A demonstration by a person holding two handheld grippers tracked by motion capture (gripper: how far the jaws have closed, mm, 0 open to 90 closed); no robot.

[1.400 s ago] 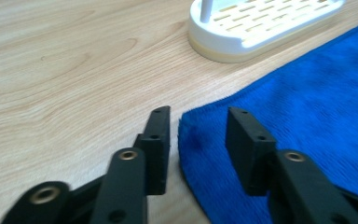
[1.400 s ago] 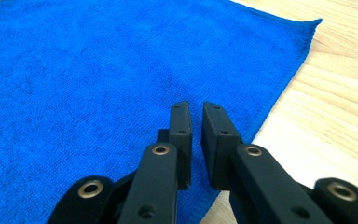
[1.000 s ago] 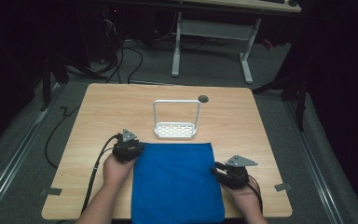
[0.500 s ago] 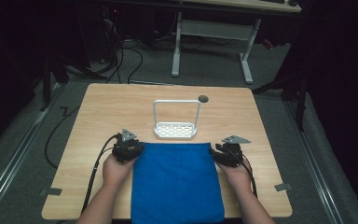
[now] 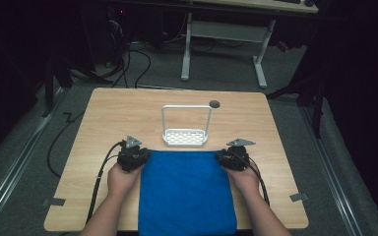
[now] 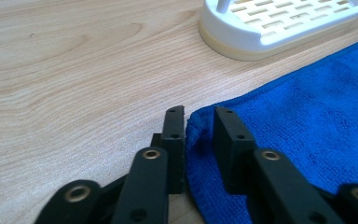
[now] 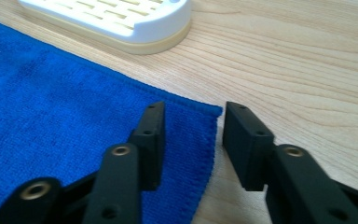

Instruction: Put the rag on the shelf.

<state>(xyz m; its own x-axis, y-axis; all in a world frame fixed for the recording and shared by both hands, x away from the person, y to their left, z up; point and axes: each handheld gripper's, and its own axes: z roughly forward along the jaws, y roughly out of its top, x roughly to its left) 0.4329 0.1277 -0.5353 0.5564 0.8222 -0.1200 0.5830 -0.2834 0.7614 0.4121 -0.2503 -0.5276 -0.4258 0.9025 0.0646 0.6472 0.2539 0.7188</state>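
Seemingly unlabelled blue towel (image 5: 187, 191); left hand-held gripper (image 6: 199, 122) and right hand-held gripper (image 7: 192, 122) both released, straddling far corners.

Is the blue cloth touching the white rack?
Apart. The left gripper view shows a strip of bare wood between the cloth edge and the rack base.

The blue towel (image 5: 187, 194) runs off the bottom edge in the high view, and both gripper views crop the white rack (image 6: 279, 23) up top
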